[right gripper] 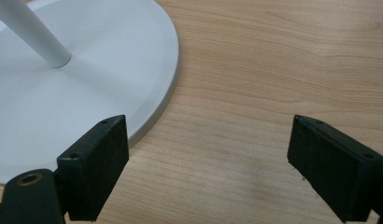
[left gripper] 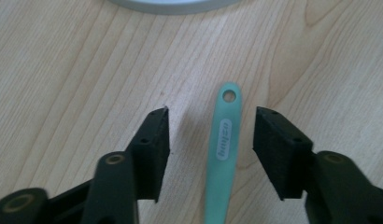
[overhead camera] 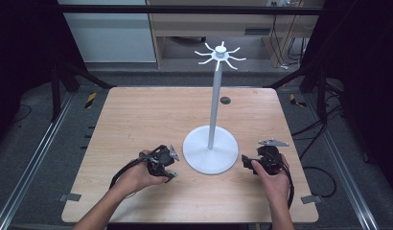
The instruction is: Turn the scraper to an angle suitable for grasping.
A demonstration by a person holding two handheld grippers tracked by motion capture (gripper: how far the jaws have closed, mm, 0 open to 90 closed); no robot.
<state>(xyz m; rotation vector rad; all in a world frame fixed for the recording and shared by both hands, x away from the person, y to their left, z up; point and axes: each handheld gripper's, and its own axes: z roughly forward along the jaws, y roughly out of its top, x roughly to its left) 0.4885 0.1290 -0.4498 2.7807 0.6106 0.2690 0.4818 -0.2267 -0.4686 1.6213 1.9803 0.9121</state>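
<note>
A teal handle [left gripper: 222,154] with a hole at its tip is lying flat on the table [overhead camera: 137,115], between the parted jaws of your left gripper [left gripper: 210,140], untouched. A white stand [overhead camera: 211,152] is standing just beyond. You are holding your right gripper [right gripper: 208,163] wide apart beside its base.

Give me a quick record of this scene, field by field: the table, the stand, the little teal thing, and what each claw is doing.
table: light wood, seen from above
stand: white, round base, tall pole, hooked arms on top
teal handle: flat on the table between the left claw's jaws, hole at its tip, not gripped
left claw: open, left of the base
right claw: open, empty, right of the base
</note>
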